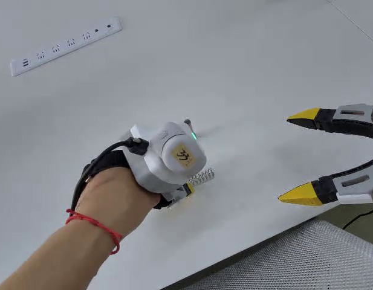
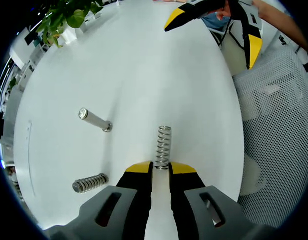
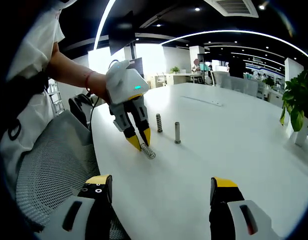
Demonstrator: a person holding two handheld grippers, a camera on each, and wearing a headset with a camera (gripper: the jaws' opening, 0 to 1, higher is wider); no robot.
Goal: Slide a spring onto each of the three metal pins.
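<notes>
Left gripper (image 2: 161,167): jaws almost together, pinching one end of a loose spring (image 2: 163,142) that slants down to the white table (image 1: 234,72). Right gripper (image 3: 161,181): jaws spread wide, well apart from the left, above the table's near edge. Just beyond the spring: bare pin (image 2: 94,120), upright; sprung pin (image 2: 90,183) beside it. Surroundings: power strip (image 1: 65,45), mesh chair (image 1: 307,260), potted plant (image 3: 296,107), lit open office.
</notes>
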